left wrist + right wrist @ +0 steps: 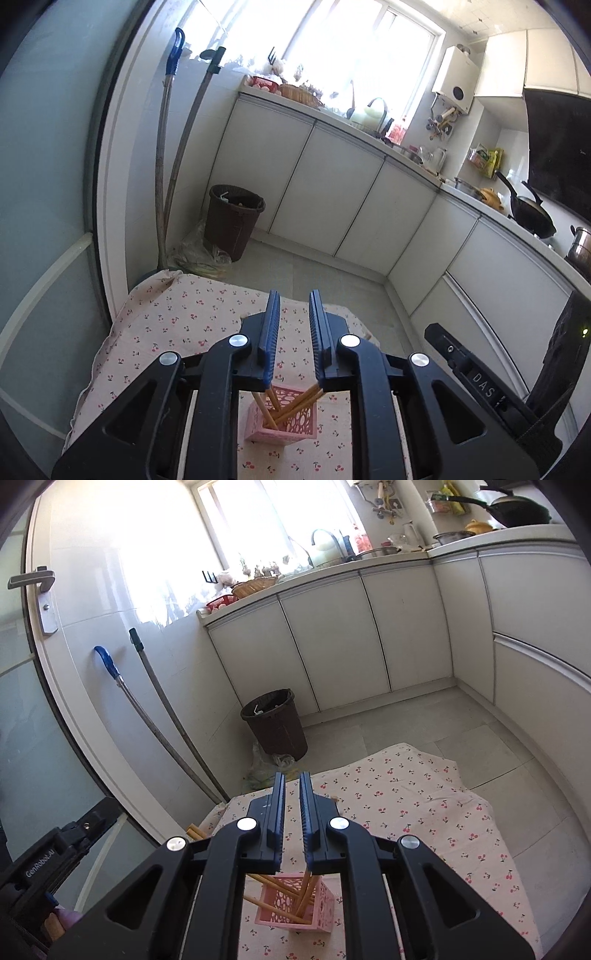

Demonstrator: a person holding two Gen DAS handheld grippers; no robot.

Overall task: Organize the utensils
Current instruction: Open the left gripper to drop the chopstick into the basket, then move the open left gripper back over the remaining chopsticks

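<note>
Both claws (294, 306) (291, 786) above pink basket (295, 904)

Cloth (192, 321): white with a red cherry print, spread over a low surface, rumpled at the edges.
Bin (234, 221): dark brown, on the floor in the corner near the cabinets, with rubbish inside.
Bag (199, 254): crumpled clear plastic on the floor, touching the bin's base.
Poles (173, 158): two long handles leaning on the wall beside the bin, one with a blue grip, one with a dark green grip.
Cabinets (332, 192): white doors under an L-shaped counter.
Window (354, 48): bright, above the counter.
Basket (255, 585): woven, on the counter's end, just beside a red tray (221, 602).
Wok (532, 214): black, on the counter at the right.
Door handle (31, 579): grey metal lever.
</note>
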